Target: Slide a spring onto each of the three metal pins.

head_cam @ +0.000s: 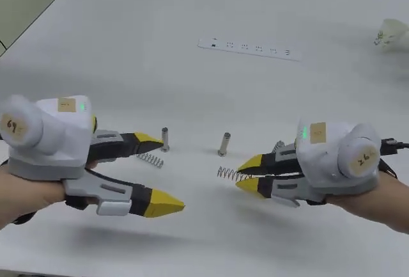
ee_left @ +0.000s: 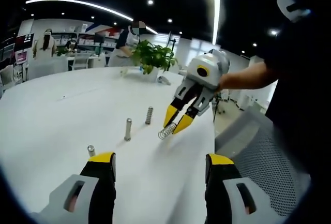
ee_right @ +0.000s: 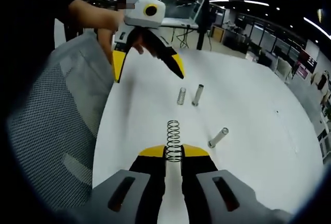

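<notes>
My right gripper (head_cam: 246,174) (ee_right: 173,152) is shut on one end of a small coil spring (head_cam: 227,173) (ee_right: 174,132), which sticks out forward just above the white table (head_cam: 192,91). My left gripper (head_cam: 160,173) (ee_left: 160,159) is open and holds nothing. A second spring (head_cam: 150,159) (ee_right: 181,95) lies loose beside the left metal pin (head_cam: 165,139) (ee_right: 197,94). The middle pin (head_cam: 224,144) (ee_left: 128,129) stands bare just beyond the held spring. A third ribbed piece (head_cam: 278,146) (ee_left: 149,115), apparently a pin with coils on it, is partly hidden behind the right gripper.
A white power strip (head_cam: 249,48) lies across the far middle of the table. A crumpled clear cup (head_cam: 390,34) sits at the far right. A mesh chair (ee_right: 57,110) stands by the table's near edge. A potted plant (ee_left: 152,56) stands at the table's far end.
</notes>
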The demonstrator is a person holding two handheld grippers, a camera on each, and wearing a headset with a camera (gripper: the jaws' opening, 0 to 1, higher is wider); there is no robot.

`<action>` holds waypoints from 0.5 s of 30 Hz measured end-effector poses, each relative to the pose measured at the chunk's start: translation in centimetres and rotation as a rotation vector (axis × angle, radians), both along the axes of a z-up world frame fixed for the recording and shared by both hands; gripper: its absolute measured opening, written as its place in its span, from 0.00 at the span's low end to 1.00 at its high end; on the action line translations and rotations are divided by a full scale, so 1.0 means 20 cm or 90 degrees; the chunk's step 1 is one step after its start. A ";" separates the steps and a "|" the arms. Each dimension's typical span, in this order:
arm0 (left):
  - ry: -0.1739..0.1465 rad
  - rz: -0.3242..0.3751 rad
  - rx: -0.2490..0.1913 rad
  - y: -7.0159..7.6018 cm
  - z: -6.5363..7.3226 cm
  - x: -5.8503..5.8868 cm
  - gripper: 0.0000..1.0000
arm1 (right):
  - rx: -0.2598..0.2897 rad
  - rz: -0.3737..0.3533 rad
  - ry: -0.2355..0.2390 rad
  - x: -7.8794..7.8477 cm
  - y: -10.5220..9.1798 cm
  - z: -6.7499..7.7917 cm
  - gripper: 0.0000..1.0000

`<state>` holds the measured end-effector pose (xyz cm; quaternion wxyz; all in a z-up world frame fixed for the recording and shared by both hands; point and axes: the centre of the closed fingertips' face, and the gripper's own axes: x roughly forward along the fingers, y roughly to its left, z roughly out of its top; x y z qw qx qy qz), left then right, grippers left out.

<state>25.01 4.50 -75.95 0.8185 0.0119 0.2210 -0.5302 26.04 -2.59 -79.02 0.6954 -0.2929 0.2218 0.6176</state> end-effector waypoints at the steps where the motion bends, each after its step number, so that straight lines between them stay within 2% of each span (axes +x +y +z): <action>1: -0.002 -0.010 0.000 -0.02 0.00 0.00 0.64 | 0.008 0.002 0.006 -0.01 0.01 0.01 0.08; 4: -0.005 -0.028 -0.007 -0.07 0.01 0.00 0.59 | 0.016 0.008 0.007 -0.02 0.02 0.04 0.08; 8: -0.013 -0.052 0.001 -0.14 -0.01 0.00 0.53 | 0.020 0.018 0.004 -0.03 0.03 0.06 0.08; 12: -0.018 -0.071 0.010 -0.18 -0.03 0.00 0.46 | 0.003 0.045 -0.007 -0.05 0.03 0.06 0.08; 15: -0.022 -0.087 0.014 -0.22 -0.04 0.00 0.40 | -0.001 0.050 -0.003 -0.06 0.02 0.05 0.08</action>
